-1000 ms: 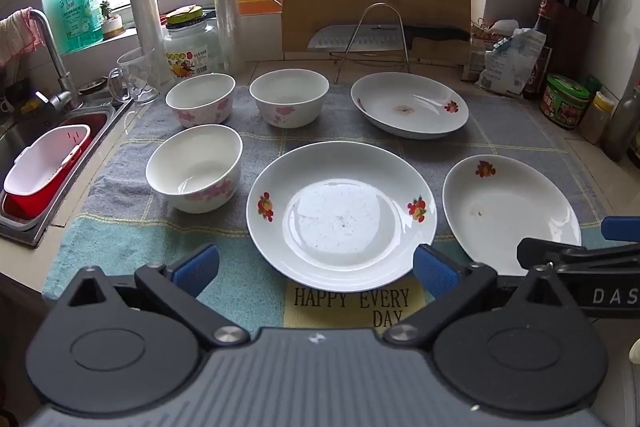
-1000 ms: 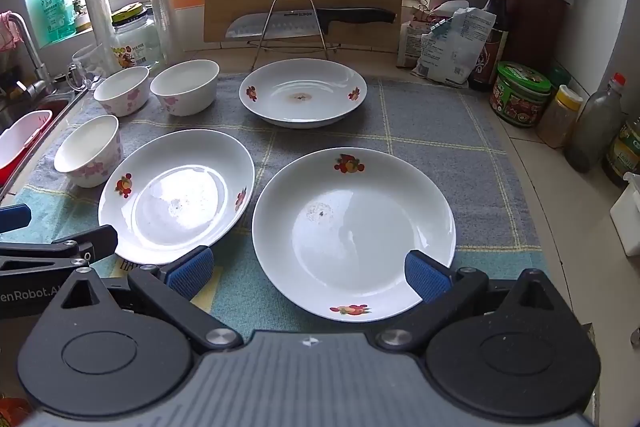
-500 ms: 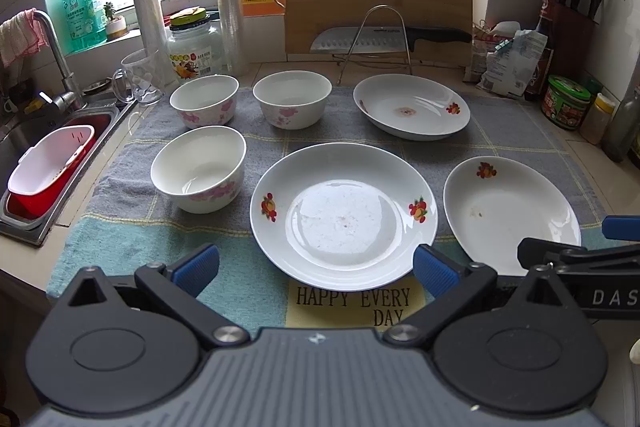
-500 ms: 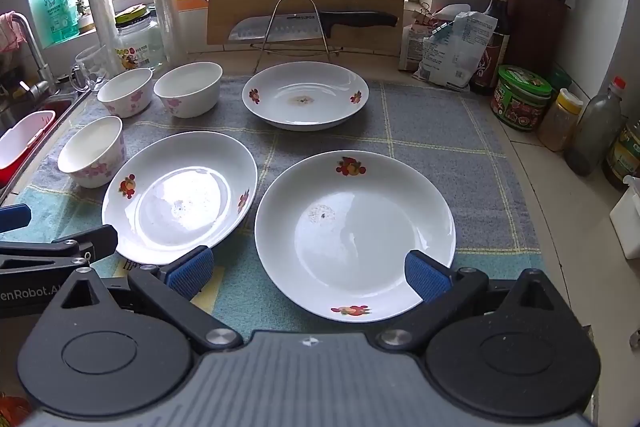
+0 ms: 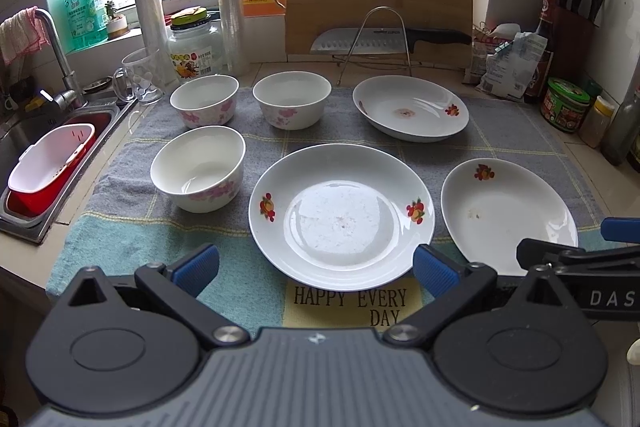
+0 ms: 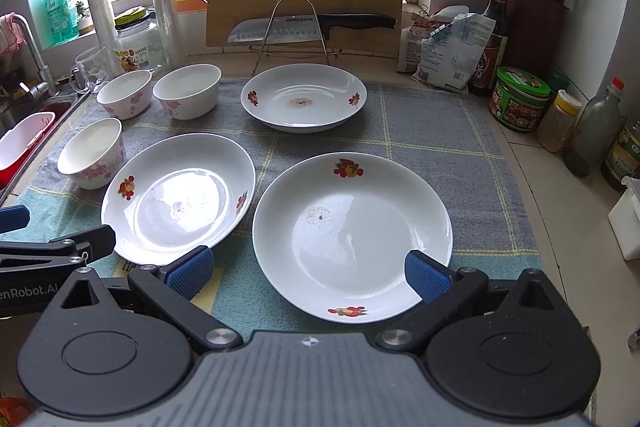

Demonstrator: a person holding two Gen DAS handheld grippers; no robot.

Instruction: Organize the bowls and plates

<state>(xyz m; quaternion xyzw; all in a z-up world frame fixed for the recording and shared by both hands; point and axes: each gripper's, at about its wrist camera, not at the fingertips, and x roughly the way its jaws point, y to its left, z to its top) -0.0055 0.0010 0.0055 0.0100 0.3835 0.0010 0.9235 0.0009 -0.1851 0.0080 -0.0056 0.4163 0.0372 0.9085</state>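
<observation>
plates (image 6: 352, 235) ×3: white, fruit motifs, upright, apart | bowls (image 5: 199, 169) ×3: white, pink floral, upright, left

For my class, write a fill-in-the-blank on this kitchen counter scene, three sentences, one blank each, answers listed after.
1. The number of bowls on the towel is ____.
2. The knife rests on a wire rack in front of the wooden ____ board.
3. Both the left claw and right claw are ____, holding nothing.

Answers: three; cutting; open
</observation>
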